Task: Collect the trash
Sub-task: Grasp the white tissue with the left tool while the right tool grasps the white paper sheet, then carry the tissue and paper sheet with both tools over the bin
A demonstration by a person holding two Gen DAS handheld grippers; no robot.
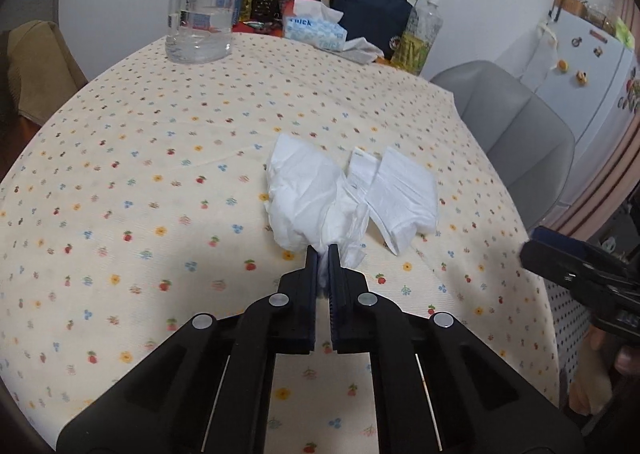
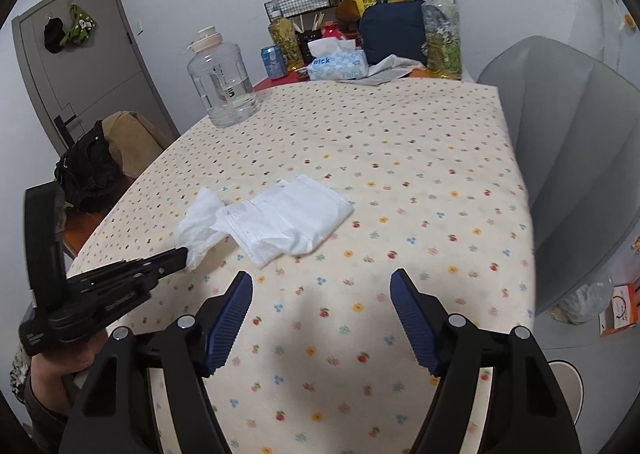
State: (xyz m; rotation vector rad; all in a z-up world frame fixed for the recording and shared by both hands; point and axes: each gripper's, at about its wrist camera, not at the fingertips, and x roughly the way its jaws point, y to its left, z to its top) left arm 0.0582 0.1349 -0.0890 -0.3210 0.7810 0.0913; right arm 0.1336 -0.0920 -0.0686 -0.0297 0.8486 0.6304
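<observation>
A crumpled white tissue (image 1: 304,194) lies on the flower-patterned tablecloth (image 1: 160,174), and my left gripper (image 1: 323,254) is shut on its near end. A flat white face mask (image 1: 400,194) rests right beside the tissue, overlapping its edge. From the right wrist view, the left gripper (image 2: 180,256) pinches the tissue (image 2: 198,226) from the left, with the mask (image 2: 288,218) just beyond. My right gripper (image 2: 320,278) is open over bare cloth, short of the mask, with nothing between its blue pads (image 2: 232,318). One black finger of it (image 1: 560,258) shows at the right edge of the left wrist view.
At the far end of the table stand a large clear water jug (image 1: 202,10), a blue tissue box (image 1: 316,30), a navy bag (image 1: 372,14) and bottles. A grey chair (image 1: 516,126) sits at the table's right side, a brown seat (image 2: 132,138) at its left.
</observation>
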